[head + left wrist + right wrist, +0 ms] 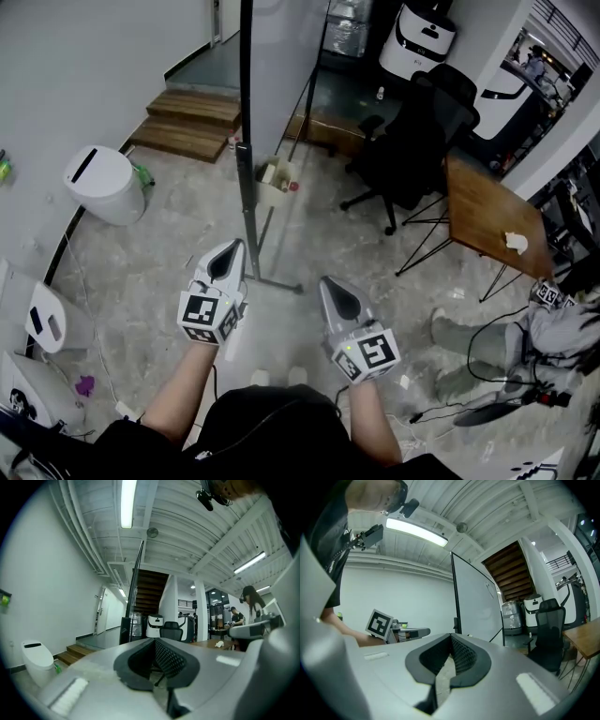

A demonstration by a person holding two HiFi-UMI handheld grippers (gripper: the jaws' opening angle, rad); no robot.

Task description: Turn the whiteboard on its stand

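The whiteboard point(281, 66) stands nearly edge-on ahead of me, a tall pale panel on a dark post, with the stand's foot bar point(272, 281) on the floor. In the right gripper view the whiteboard point(476, 602) shows its white face; in the left gripper view only the whiteboard's dark edge point(136, 588) shows. My left gripper point(225, 251) point(155, 640) is shut and empty, its tip close to the post's lower part. My right gripper point(336, 284) point(451, 635) is also shut and empty, a little right of the foot bar. Neither touches the stand.
A white bin point(103, 183) and wooden steps point(187, 122) lie to the left. Right of the board are a black office chair point(412, 141) and a wooden table point(492, 220), with a person point(544, 337) sitting at far right. A small box point(277, 178) sits by the post.
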